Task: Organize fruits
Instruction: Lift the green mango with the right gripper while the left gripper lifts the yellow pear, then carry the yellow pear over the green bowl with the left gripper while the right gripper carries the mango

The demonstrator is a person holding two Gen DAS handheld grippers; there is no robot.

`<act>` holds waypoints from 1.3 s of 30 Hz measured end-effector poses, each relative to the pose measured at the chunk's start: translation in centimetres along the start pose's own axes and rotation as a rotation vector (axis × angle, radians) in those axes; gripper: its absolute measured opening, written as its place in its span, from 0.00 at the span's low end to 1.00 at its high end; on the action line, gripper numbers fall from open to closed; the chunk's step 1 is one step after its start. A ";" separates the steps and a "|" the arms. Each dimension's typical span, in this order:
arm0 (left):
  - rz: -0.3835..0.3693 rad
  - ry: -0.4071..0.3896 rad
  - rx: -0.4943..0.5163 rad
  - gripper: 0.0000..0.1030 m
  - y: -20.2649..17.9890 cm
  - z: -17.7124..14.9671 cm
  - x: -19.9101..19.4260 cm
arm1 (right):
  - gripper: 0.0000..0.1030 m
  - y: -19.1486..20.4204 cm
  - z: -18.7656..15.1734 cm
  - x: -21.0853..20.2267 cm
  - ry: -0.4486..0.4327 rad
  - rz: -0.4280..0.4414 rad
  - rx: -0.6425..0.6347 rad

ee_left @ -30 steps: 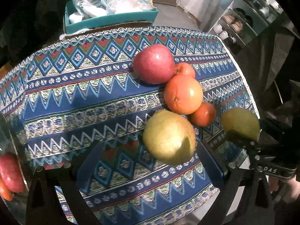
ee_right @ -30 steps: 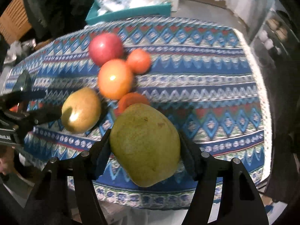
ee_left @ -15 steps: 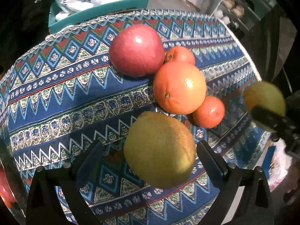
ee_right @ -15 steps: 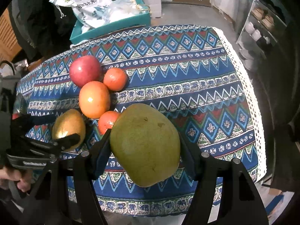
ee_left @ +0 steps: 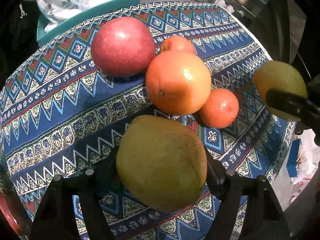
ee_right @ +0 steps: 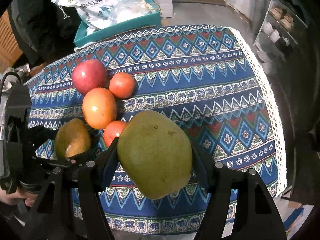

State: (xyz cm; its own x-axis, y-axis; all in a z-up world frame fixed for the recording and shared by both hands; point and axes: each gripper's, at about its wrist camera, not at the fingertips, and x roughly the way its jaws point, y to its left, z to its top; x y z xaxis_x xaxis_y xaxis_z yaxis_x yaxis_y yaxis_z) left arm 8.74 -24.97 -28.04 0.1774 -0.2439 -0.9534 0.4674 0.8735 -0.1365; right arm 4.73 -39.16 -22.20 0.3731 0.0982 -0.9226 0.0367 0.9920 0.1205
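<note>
A yellow-green pear (ee_left: 162, 170) lies on the patterned tablecloth (ee_left: 60, 104) between the fingers of my left gripper (ee_left: 162, 160). Its jaws are closing, and both pads touch the pear's sides. My right gripper (ee_right: 154, 152) is shut on a second, greener pear (ee_right: 154, 156) held above the cloth's front part. This pear also shows at the right edge of the left wrist view (ee_left: 278, 84). Just beyond lie a red apple (ee_left: 123, 46), a large orange (ee_left: 178, 83) and two small tangerines (ee_left: 177, 44) (ee_left: 219, 108), all touching in a cluster.
A teal box (ee_right: 120, 28) with white bags stands behind the table. The cloth's lace edge (ee_right: 270, 104) marks the table's right side, with a shelf rack (ee_right: 280, 26) beyond it. A person's hand (ee_right: 12, 198) holds the left gripper at the lower left.
My left gripper has come down and forward over the pear on the cloth, and its jaws have closed in from wide apart onto its sides. The right gripper keeps its pear and has drifted slightly.
</note>
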 end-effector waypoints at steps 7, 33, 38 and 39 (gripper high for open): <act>0.011 -0.011 0.017 0.75 -0.2 -0.7 -1.2 | 0.65 0.3 0.1 -0.4 -0.017 -0.002 -0.015; 0.021 -0.246 0.023 0.75 0.7 -1.9 -14.5 | 0.65 4.2 1.6 -7.1 -0.190 0.038 -0.090; 0.031 -0.298 0.023 0.75 0.8 -2.0 -16.6 | 0.65 5.5 1.9 -9.0 -0.236 0.058 -0.112; 0.029 -0.311 0.022 0.75 0.9 -2.0 -17.2 | 0.65 5.7 1.9 -9.5 -0.247 0.061 -0.118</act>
State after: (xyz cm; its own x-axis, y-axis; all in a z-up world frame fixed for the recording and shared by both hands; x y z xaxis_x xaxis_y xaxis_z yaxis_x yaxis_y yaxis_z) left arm 4.35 -19.18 -12.35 0.4459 -0.3389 -0.8284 0.4764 0.8734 -0.1009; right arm 3.20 -34.54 -12.08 0.5865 0.1506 -0.7958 -0.0957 0.9886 0.1165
